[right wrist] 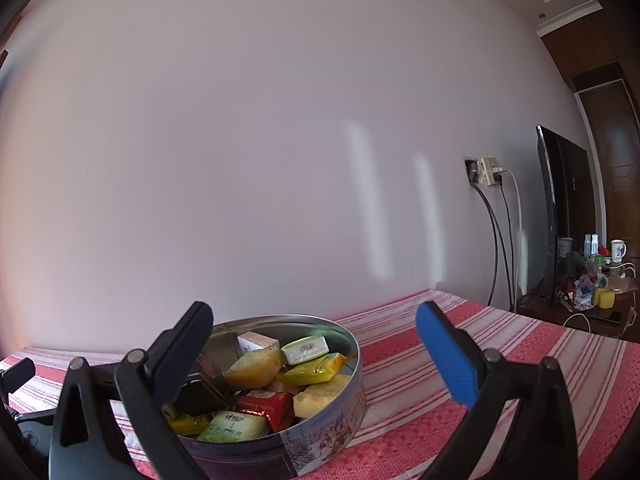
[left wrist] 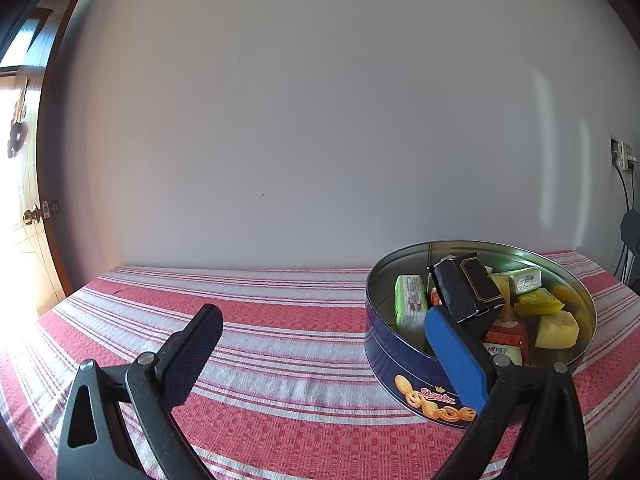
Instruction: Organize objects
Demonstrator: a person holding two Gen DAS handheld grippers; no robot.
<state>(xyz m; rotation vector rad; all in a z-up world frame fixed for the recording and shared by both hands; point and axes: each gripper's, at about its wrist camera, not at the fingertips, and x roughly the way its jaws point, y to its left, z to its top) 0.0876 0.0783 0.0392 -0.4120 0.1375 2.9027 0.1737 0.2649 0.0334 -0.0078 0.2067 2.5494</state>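
Note:
A round blue biscuit tin stands on the red and white striped cloth. It holds several small packets in green, yellow and red and a black box that lies tilted on top. My left gripper is open and empty, its blue finger in front of the tin's near wall. In the right wrist view the tin sits low and left of centre. My right gripper is open and empty, its dark finger over the tin's left rim and its blue finger to the right of the tin.
A plain white wall runs along the table's far edge. A door with a knob is at the far left. A wall socket with cables, a dark screen and a cluttered low cabinet are at the right.

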